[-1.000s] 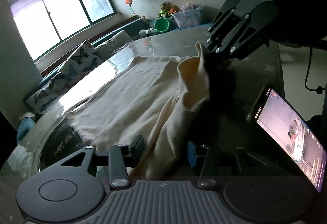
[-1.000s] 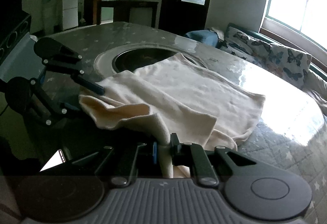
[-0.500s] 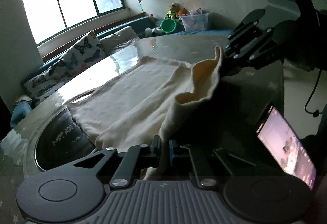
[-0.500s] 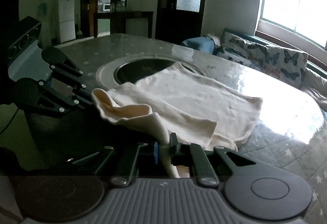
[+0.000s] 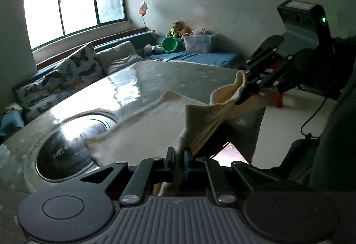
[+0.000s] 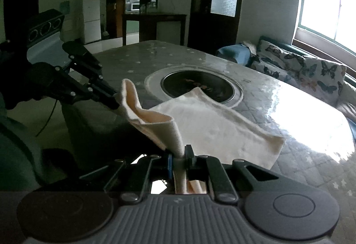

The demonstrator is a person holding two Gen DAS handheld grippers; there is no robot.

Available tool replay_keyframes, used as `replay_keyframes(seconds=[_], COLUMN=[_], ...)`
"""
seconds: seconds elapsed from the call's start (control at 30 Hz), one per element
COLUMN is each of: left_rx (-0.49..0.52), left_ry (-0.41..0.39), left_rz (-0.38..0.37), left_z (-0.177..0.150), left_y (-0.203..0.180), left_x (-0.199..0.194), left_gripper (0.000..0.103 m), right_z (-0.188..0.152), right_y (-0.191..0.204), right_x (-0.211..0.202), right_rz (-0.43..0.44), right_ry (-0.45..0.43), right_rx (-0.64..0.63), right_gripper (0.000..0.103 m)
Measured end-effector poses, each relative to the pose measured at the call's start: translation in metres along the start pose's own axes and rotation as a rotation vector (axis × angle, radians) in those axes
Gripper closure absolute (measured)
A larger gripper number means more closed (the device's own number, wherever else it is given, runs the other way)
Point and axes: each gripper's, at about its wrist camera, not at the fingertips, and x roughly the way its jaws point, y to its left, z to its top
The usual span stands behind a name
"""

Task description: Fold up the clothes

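Note:
A cream garment (image 5: 151, 123) lies partly on the grey table (image 5: 178, 74), its near edge lifted off the top. In the left wrist view my left gripper (image 5: 179, 158) is shut on one corner of that edge. My right gripper (image 5: 241, 92) pinches the other corner up at the right. The right wrist view shows the same hold from the other side: the right gripper (image 6: 180, 158) is shut on the garment (image 6: 211, 119), and the left gripper (image 6: 116, 104) clamps the raised corner at the left. The fabric sags between the two grips.
A round dark hotplate (image 5: 66, 141) is set into the table (image 6: 289, 143), and the garment's far end overlaps its rim. A lit phone (image 5: 229, 153) shows below the cloth. A sofa with butterfly cushions (image 6: 311, 70) runs along the window wall.
The left gripper went from open around the garment's edge to shut on it. Both grippers then rose, lifting the near edge and dragging the garment along the table.

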Motion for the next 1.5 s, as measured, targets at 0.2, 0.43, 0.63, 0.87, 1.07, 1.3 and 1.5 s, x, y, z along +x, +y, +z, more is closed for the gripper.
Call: replay_keyframes(seconds=[0.2, 0.43, 0.63, 0.87, 1.07, 1.3, 1.5], left_rx=[0.014, 0.022, -0.073, -0.180, -0.178, -0.224, -0.276], left_ry=[-0.019, -0.017, 0.073, 0.114, 0.106, 0.075, 0.059], left_rz=[0.058, 0.148, 0.208, 0.250, 0.270, 0.343, 0.400], left_z=[0.020, 0.049, 0.041, 0.017, 0.018, 0.028, 0.029], left_y=[0.021, 0.074, 0.116, 0.133, 0.134, 0.142, 0.149], left_x=[0.028, 0.102, 0.176, 0.203, 0.201, 0.190, 0.163], left_gripper=[0.094, 0.094, 0.094, 0.091, 0.090, 0.073, 0.074], right_z=[0.019, 0.048, 0.053, 0.018, -0.005, -0.021, -0.026], right_y=[-0.027, -0.088, -0.137, -0.155, -0.157, -0.176, -0.175], right_x=[0.009, 0.067, 0.143, 0.161, 0.131, 0.128, 0.141], right_rz=[-0.004, -0.088, -0.131, -0.197, -0.238, -0.288, -0.388], right_ry=[-0.026, -0.021, 0.010, 0.024, 0.019, -0.009, 0.025], right_rx=[0.021, 0.024, 0.139, 0.250, 0.325, 0.478, 0.440], right_gripper=[0.094, 0.094, 0.083, 0.078, 0.068, 0.068, 0.069])
